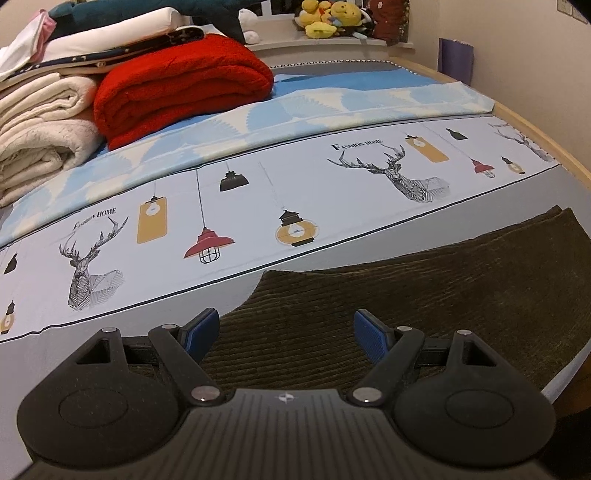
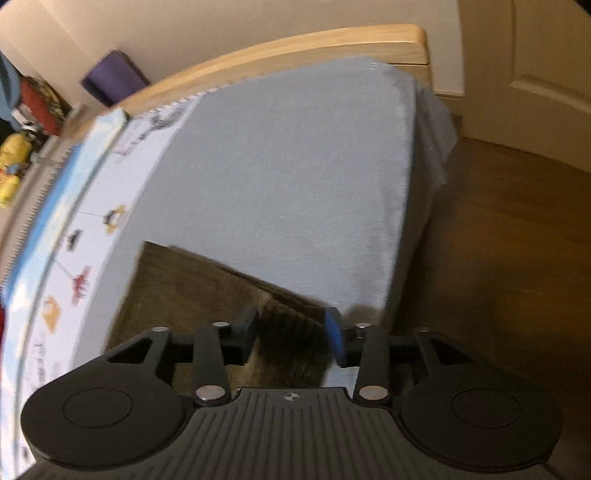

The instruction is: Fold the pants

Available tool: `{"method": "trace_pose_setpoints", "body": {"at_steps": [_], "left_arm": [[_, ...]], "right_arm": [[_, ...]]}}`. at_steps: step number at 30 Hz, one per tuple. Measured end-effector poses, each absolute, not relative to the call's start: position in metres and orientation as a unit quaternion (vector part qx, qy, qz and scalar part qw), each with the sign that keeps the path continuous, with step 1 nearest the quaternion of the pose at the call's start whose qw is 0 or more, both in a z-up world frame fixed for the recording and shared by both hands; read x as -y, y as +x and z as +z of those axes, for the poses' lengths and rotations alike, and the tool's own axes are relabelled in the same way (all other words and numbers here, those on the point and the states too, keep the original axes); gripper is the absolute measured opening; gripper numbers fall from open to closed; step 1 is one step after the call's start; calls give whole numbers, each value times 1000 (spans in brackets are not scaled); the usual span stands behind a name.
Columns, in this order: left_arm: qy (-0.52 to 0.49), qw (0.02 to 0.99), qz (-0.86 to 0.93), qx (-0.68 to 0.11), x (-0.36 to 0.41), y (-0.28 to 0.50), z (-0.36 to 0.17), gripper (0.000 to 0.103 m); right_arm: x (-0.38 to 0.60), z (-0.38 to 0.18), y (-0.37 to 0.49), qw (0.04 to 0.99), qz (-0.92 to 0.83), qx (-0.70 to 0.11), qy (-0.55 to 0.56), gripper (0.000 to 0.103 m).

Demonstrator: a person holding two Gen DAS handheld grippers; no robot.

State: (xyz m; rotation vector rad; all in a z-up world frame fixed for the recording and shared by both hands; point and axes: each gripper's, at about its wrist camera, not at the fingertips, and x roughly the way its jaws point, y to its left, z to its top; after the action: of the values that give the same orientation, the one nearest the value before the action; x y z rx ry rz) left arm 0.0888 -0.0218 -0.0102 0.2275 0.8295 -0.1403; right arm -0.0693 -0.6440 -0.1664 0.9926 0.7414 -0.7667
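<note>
Dark olive corduroy pants point(image 1: 424, 295) lie flat on the grey sheet of the bed, at the lower right in the left wrist view. My left gripper point(image 1: 286, 325) is open just above their near left part, holding nothing. In the right wrist view the pants point(image 2: 192, 291) show as a brown folded shape at the lower left, blurred. My right gripper point(image 2: 291, 328) is open, its jaws apart over the pants' edge near the bed's side, nothing gripped.
A red folded blanket point(image 1: 177, 88) and a stack of cream blankets point(image 1: 40, 125) stand at the bed's far left. Plush toys point(image 1: 328, 16) sit on the headboard shelf. The wooden bed frame point(image 2: 295, 44), the floor point(image 2: 498, 258) and a door point(image 2: 535, 55) are to the right.
</note>
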Motion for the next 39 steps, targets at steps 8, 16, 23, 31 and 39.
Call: {"method": "trace_pose_setpoints", "body": {"at_steps": [8, 16, 23, 31, 39], "left_arm": [[108, 908, -67, -400, 17, 87, -8, 84], [92, 914, -67, -390, 7, 83, 2, 84], [63, 922, -57, -378, -21, 76, 15, 84], [22, 923, -23, -382, -69, 65, 20, 84], [-8, 920, -6, -391, -94, 59, 21, 84]], "right_arm": [[646, -180, -51, 749, -333, -362, 444, 52], [625, -152, -47, 800, -309, -324, 400, 14], [512, -43, -25, 922, -205, -231, 235, 13], [246, 17, -9, 976, 86, -200, 18, 19], [129, -74, -8, 922, 194, -316, -110, 34]]}}
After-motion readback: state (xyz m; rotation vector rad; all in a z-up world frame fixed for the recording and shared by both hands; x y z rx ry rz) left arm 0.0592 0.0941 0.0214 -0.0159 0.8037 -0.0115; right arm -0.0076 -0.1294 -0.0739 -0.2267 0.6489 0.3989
